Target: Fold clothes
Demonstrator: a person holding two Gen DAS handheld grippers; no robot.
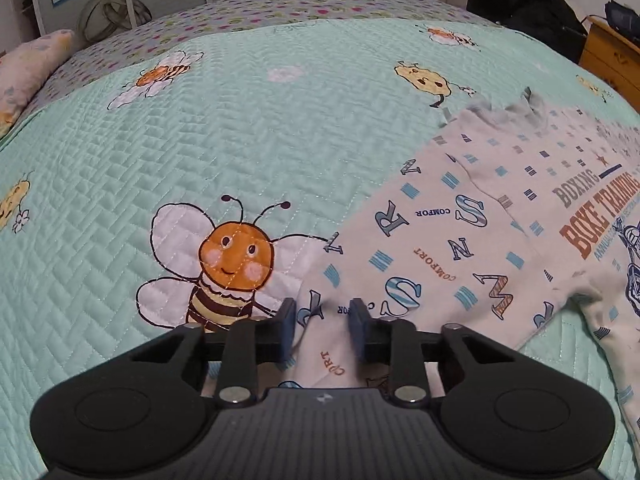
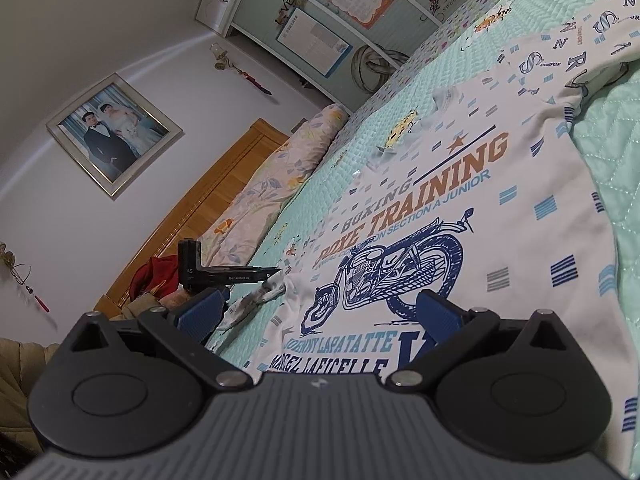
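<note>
Between the blue pads of the left gripper (image 1: 323, 322) sits a pinched sleeve end of the white printed shirt (image 1: 472, 236). Right gripper (image 2: 320, 316) gapes wide over the shirt's motorcycle print, spread flat on the green quilt (image 1: 240, 128).

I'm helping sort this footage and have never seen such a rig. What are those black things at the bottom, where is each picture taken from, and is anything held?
They are two hand-held grippers that a person carries, each with a camera looking along its fingers. One picture is from the left gripper, the other from the right gripper. A white printed shirt lies spread on a green quilt covering a bed. The left gripper's jaws are narrowed around a fold of the shirt's sleeve; whether the pads pinch it is unclear. The right gripper is open over the shirt's body, holding nothing.
</note>
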